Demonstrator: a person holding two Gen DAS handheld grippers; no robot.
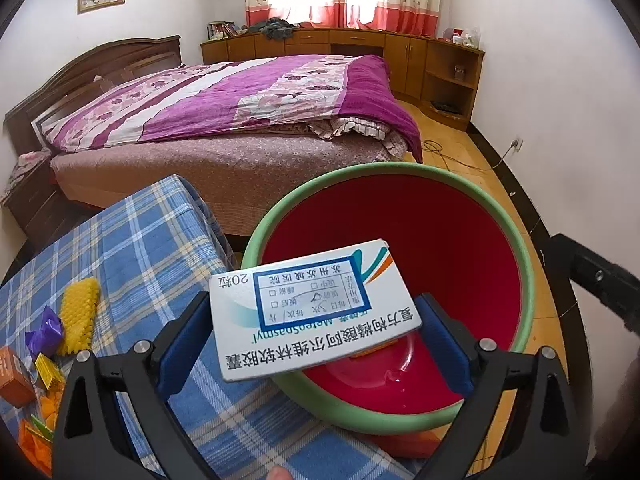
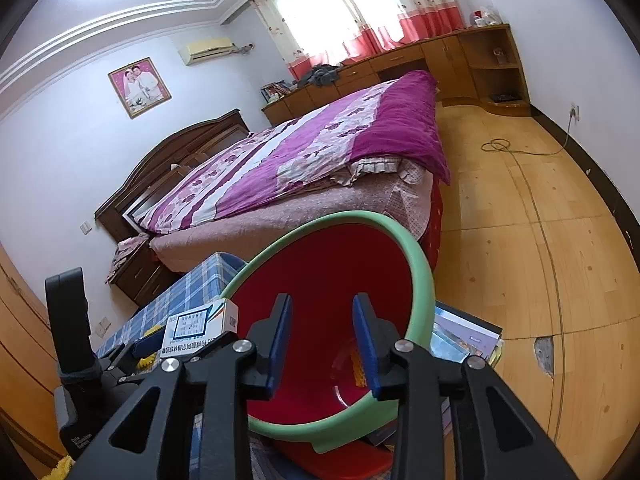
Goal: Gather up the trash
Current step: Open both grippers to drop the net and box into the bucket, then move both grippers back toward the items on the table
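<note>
Left claw [image 1: 316, 344]: clenched on a flat white cardboard medicine box with a blue-framed label [image 1: 316, 314], pads on its two short ends. The box sits over the near rim of the red plastic bin with the pale green rim [image 1: 524, 264], half above the blue plaid cloth on the bench [image 1: 140, 240].

Right claw [image 2: 322, 344]: released, nothing between the fingers, aimed into the bin's mouth.

Orientation: the box's long axis runs claw-pad to claw-pad, roughly 8 o'clock to 2 o'clock in the left wrist view; broad printed face up, print upside down to me, far edge tilted slightly up toward 1 o'clock.

Step in hand, as I judge it: drop the box in the bin. To do it well, I should carry it further toward 1 o'clock until the whole box clears the green rim, then let go; releasing here risks it catching the rim and tipping back onto the cloth.

Remaining: a yellow ridged wrapper [image 1: 80, 312], a purple wrapper [image 1: 44, 330] and small orange cartons [image 1: 16, 376] lie on the bench at 9 o'clock.
</note>
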